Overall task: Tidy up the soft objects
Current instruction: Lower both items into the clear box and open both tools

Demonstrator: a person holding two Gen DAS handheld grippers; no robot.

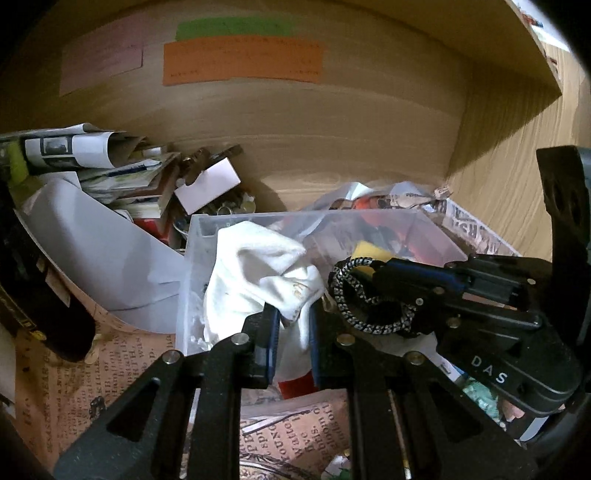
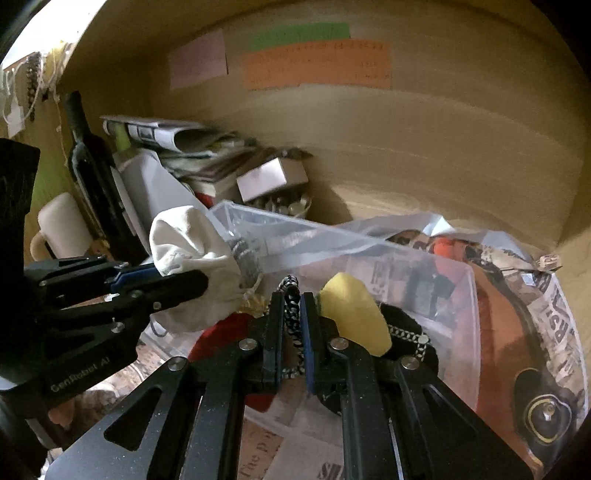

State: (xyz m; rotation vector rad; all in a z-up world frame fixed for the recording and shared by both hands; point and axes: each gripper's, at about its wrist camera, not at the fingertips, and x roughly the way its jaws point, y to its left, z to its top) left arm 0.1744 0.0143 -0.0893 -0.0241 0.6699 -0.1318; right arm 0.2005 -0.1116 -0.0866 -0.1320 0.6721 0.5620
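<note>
- Your left gripper (image 1: 291,321), at the bottom centre of the left wrist view, is clenched on a white cloth (image 1: 258,273); the cloth bunches up above the blue finger pads (image 1: 271,332) and drapes over the near wall of the clear plastic bin (image 1: 195,236).
- In the right wrist view that same cloth (image 2: 192,251) sits at the left middle of the frame, pinched by your left gripper (image 2: 166,277), which reaches in from the left edge.
- Your right gripper (image 2: 291,325), bottom centre of its own view, is closed on a black-and-white braided cord (image 2: 291,314) that runs up between the pads and pokes out above them.
- In the left wrist view the cord (image 1: 369,295) forms a loop at centre right, held by your right gripper (image 1: 388,273), which enters from the right.
- A yellow soft piece (image 2: 351,314) lies just right of your right gripper, inside the bin (image 2: 461,280).
- A dark bottle (image 2: 92,173) stands upright at the upper left of the right wrist view, with stacked papers (image 2: 177,147) beside it.
- An orange paper label (image 1: 243,61) and a green one (image 1: 236,27) are stuck on the wooden back panel at the top.
</note>
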